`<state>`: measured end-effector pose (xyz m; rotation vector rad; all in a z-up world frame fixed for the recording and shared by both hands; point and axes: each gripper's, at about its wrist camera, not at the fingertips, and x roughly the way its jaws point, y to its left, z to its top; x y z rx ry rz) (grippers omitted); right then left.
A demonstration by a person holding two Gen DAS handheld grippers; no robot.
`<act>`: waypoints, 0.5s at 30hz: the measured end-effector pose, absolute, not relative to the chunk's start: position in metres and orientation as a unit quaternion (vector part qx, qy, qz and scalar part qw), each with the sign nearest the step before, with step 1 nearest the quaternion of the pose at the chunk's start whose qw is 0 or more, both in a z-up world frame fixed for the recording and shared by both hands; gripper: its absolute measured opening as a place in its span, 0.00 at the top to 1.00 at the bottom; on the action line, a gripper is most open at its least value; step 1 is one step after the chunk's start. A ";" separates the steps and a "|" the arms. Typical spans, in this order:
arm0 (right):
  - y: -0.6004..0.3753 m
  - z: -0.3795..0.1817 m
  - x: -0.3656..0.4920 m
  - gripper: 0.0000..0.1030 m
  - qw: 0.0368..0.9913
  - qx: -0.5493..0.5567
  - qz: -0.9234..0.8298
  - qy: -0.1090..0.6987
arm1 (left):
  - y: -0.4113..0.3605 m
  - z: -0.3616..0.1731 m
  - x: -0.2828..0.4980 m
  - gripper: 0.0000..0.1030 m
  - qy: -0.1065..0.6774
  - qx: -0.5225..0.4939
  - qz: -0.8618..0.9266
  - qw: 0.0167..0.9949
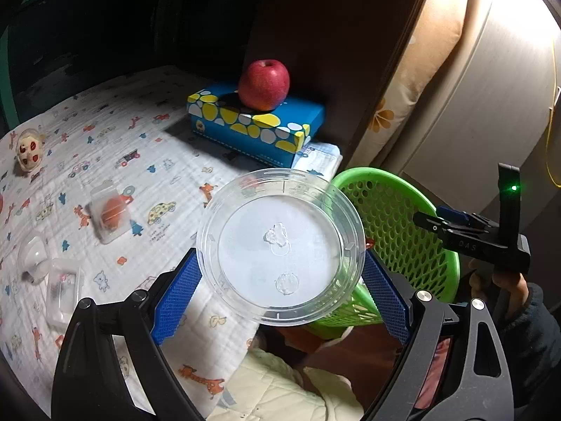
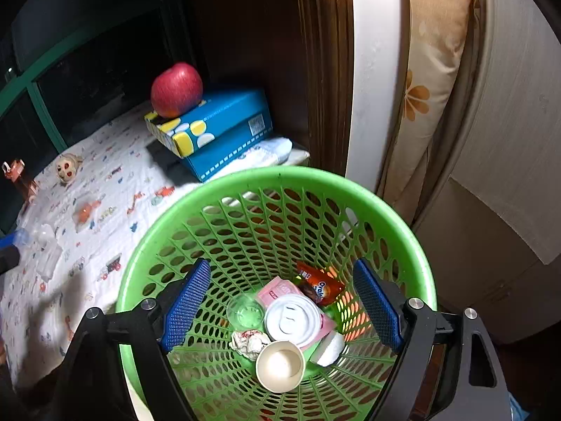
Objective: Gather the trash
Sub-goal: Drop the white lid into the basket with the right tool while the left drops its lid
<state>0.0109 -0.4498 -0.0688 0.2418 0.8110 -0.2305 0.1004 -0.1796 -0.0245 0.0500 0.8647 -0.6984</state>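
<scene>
Downward-tilted, the left gripper (image 1: 280,277) clamps a clear plastic lid (image 1: 280,245) between its blue pads, just left of the green basket (image 1: 413,210). Right gripper (image 2: 280,312) hangs over the basket with jaws wide and empty, above the trash (image 2: 291,322) inside.

The mouth of the green perforated plastic basket (image 2: 277,189) is unobstructed from above; litter lies only at its bottom. At its eleven o'clock a blue spotted cardboard box (image 2: 224,129) bearing a red apple (image 2: 177,89) blocks the way, and at one o'clock a dark wooden panel (image 2: 315,70) walls it in. Toward nine o'clock the white printed cloth (image 2: 115,182) lies mostly bare, with small clear plastic packets (image 1: 108,215) scattered there.
</scene>
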 end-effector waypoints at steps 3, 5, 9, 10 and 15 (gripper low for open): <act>-0.451 -0.057 0.001 0.21 0.912 0.114 -0.114 0.377 | -0.196 -0.023 0.098 0.14 0.409 0.034 -0.343 0.845; -0.453 -0.048 -0.007 0.21 0.916 0.117 -0.116 0.365 | -0.210 -0.024 0.096 0.14 0.410 0.042 -0.353 0.840; -0.457 -0.032 -0.025 0.19 0.925 0.115 -0.127 0.340 | -0.240 -0.027 0.092 0.14 0.417 0.057 -0.372 0.827; -0.459 -0.029 -0.029 0.19 0.927 0.114 -0.130 0.334 | -0.249 -0.028 0.090 0.14 0.417 0.063 -0.377 0.824; -0.470 -0.022 -0.048 0.19 0.929 0.126 -0.141 0.317 | -0.285 -0.037 0.082 0.14 0.431 0.074 -0.403 0.804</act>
